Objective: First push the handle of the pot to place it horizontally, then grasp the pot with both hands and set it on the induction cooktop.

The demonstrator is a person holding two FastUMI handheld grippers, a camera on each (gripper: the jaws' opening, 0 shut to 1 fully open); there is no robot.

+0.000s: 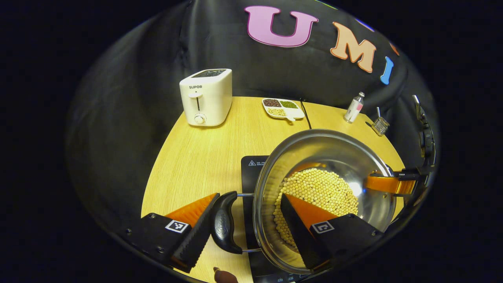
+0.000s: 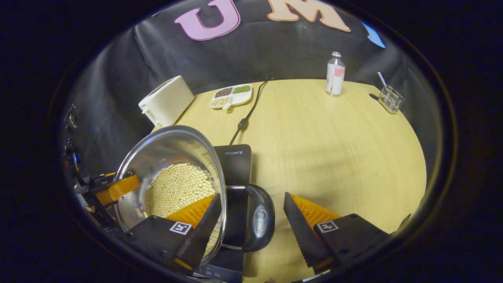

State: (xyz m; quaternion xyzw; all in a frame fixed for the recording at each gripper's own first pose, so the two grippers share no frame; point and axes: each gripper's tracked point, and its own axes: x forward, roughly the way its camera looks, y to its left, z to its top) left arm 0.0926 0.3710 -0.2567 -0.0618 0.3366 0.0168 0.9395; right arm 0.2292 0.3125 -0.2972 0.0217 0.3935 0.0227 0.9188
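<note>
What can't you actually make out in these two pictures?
- Pot base on the induction cooktop: hidden by the pot wall, both views.
- Cooktop front controls: cut off at the bottom edge, right gripper view.
- Bottle label: too small.
- Toaster slots: too small, left gripper view.

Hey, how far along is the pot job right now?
Done: the handle lies horizontal. In hand: the pot sits over the cooktop, with the left hand-held gripper and right hand-held gripper each open astride a handle and the rim. Left: I cannot tell if the pot rests flat; if so, only withdrawing remains.
</note>
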